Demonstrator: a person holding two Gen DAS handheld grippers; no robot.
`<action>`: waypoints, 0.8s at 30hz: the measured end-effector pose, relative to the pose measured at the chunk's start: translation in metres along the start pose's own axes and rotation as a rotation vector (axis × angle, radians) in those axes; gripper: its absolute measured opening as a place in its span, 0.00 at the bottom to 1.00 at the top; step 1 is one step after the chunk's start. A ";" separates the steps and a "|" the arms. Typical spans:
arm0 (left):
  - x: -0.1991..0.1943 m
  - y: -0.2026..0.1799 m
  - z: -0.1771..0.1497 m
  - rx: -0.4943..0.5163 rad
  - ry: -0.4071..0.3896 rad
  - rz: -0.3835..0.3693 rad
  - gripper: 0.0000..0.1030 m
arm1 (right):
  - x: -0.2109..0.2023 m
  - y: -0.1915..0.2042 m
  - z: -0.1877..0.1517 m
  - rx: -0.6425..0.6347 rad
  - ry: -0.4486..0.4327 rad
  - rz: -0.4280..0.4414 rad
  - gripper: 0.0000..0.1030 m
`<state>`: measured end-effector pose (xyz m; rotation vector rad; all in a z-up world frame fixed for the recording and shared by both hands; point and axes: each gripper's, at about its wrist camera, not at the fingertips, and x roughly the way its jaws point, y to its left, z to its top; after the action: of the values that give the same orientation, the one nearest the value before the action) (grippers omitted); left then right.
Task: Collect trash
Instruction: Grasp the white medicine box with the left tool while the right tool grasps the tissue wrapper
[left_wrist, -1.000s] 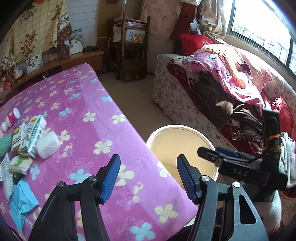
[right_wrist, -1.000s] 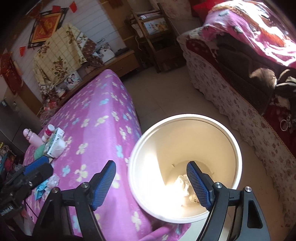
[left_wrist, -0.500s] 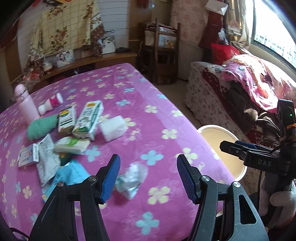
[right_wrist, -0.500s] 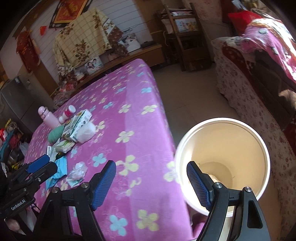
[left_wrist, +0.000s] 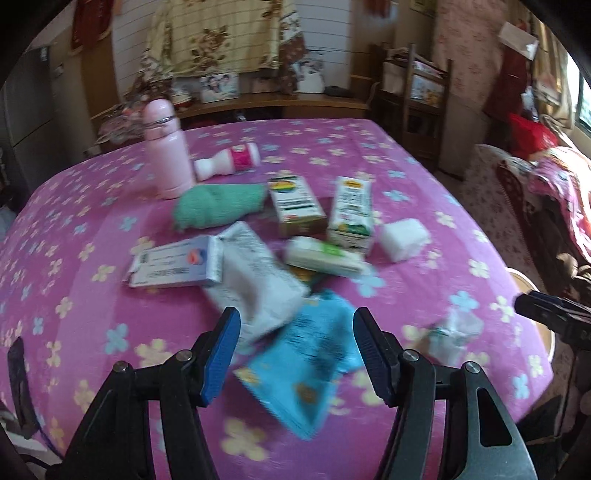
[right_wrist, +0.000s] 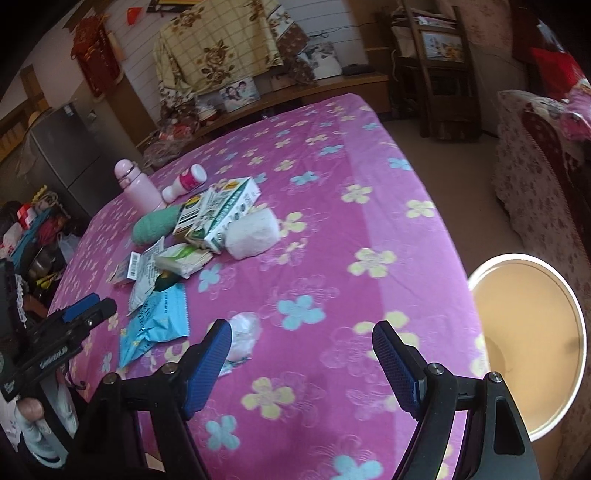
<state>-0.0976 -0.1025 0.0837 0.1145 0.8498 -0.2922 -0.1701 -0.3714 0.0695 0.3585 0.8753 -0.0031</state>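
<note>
Trash lies on the purple flowered table (left_wrist: 424, 192): a blue wrapper (left_wrist: 310, 354), a white packet (left_wrist: 255, 273), a crumpled clear wrapper (left_wrist: 450, 332), two cartons (left_wrist: 295, 205), a white wad (left_wrist: 404, 238) and a flat box (left_wrist: 177, 266). My left gripper (left_wrist: 295, 354) is open and empty, just above the blue wrapper. My right gripper (right_wrist: 303, 363) is open and empty over the table's near edge, with the crumpled wrapper (right_wrist: 242, 338) by its left finger. The cream bin (right_wrist: 532, 332) stands on the floor at the right.
A pink bottle (left_wrist: 166, 155), a small white and pink bottle (left_wrist: 229, 162) and a green cloth (left_wrist: 218, 205) lie behind the trash. A sofa (right_wrist: 535, 166) stands past the bin. A wooden chair (left_wrist: 417, 103) is beyond the table.
Both grippers have swung left from the bin to the table. The left one has moved in over the trash pile. Both stay open and empty.
</note>
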 end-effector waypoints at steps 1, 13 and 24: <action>0.004 0.010 0.005 -0.012 -0.002 0.025 0.63 | 0.003 0.003 0.001 -0.004 0.005 0.004 0.80; 0.088 0.080 0.088 -0.191 0.034 0.023 0.62 | 0.015 0.018 0.001 -0.024 0.039 0.036 0.80; 0.105 0.095 0.058 -0.229 0.209 -0.143 0.62 | 0.025 0.016 0.001 -0.003 0.057 0.066 0.80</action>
<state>0.0380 -0.0457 0.0410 -0.1316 1.0955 -0.3183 -0.1507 -0.3533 0.0559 0.3862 0.9199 0.0693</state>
